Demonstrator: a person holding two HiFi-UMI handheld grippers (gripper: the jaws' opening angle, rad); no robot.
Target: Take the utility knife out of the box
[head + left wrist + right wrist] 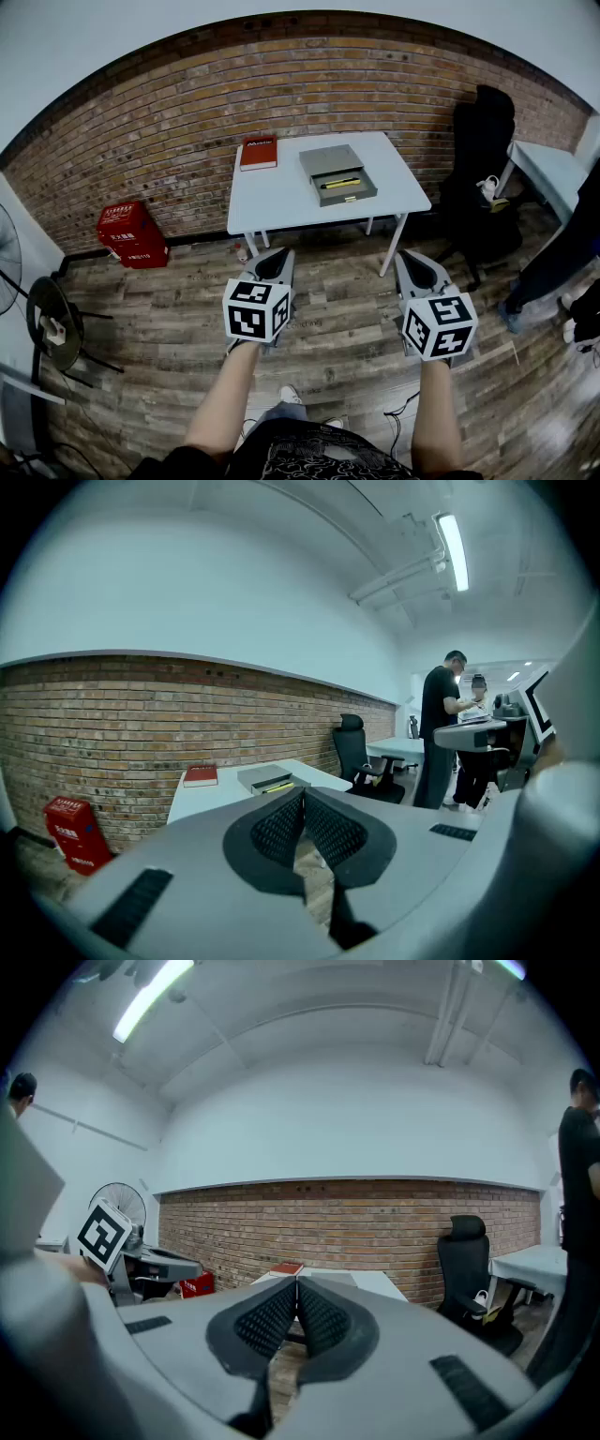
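- Yellow against grey: find the utility knife (pixel 340 183) in the pulled-out tray of the box (pixel 323 159), on the right half of the white counter (pixel 272 202), by the brick wall.
- Read its long axis as running left to right across the tray with a slight tilt, so crosswise to a straight forward reach.
- Note the left tongs (pixel 277 255) clenched on nothing, ribbed pads meeting at the tips, aimed a little to the right of the box in the left gripper view.
- Note the right tongs (pixel 411 258) likewise clenched and empty, aimed at the counter's middle in the right gripper view.
- Place both well short of the counter, over wooden floor (pixel 337 328), with the knife ahead and roughly between them; call neither hand clearly nearer.
- Judge the task not yet begun: close the gap first, then release one pair of tongs.
- Approach from above or the front, so as to close across the narrow handle rather than along its length.
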